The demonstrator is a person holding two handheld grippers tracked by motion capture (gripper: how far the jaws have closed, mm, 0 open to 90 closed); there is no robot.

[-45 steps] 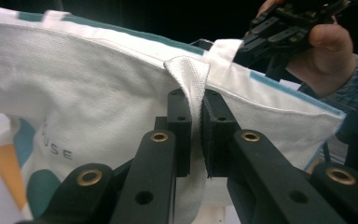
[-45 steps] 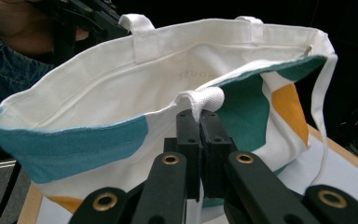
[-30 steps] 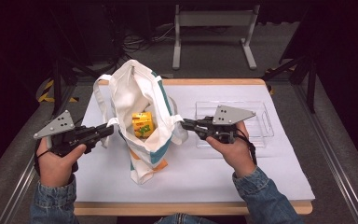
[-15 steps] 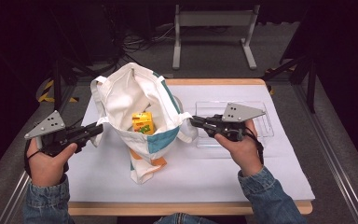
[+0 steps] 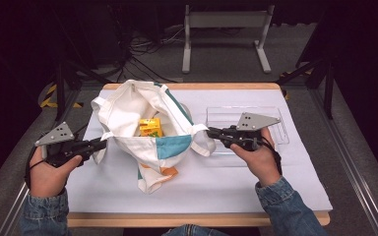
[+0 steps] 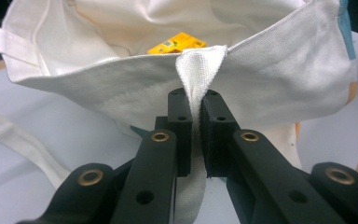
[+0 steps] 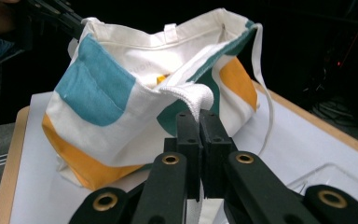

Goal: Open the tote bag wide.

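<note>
The left gripper (image 5: 98, 144) is clamped on a webbing handle (image 6: 199, 65) of the canvas tote bag (image 5: 147, 123), and the right gripper (image 5: 211, 132) pinches the opposite handle (image 7: 191, 99) at the bag's other edge. Between the two grippers the bag stands with its mouth spread wide on the white table (image 5: 236, 187). A yellow carton (image 5: 150, 128) lies inside it. Just beyond the right gripper sits a clear plastic tray (image 5: 280, 125).

Yellow carton (image 5: 150, 127) is sitting inside tote bag (image 5: 142, 123); bag walls are hiding its lower part, and its print is reading too small. Clear tray (image 5: 275, 118) is lying partly behind right gripper (image 5: 210, 132). Strap is running off the left gripper view's bottom edge.
</note>
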